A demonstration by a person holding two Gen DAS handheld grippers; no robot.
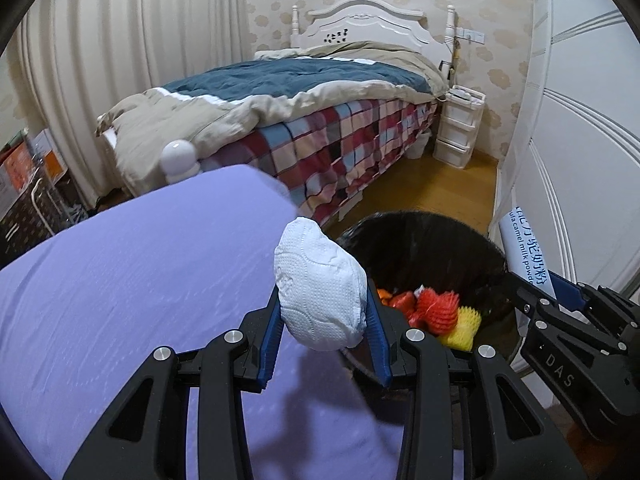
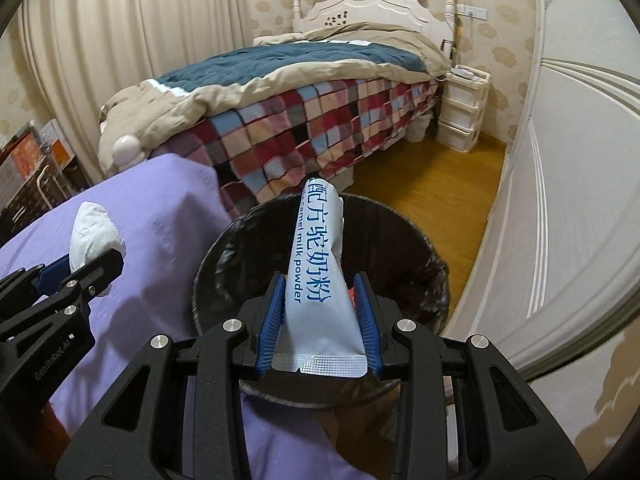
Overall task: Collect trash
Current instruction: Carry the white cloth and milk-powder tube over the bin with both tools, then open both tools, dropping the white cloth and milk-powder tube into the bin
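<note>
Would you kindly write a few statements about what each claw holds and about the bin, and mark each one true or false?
1. The left claw is shut on a crumpled white tissue. True.
2. The right claw is empty. False: it grips a milk powder sachet between its pads.
3. The bin has a black liner. True.
4. The bin holds nothing. False: red and yellow foam netting lies inside.
5. The sachet hangs above the bin's opening in the right wrist view. True.
6. The tissue already lies in the bin. False: it is held over the edge of the purple cloth.
</note>
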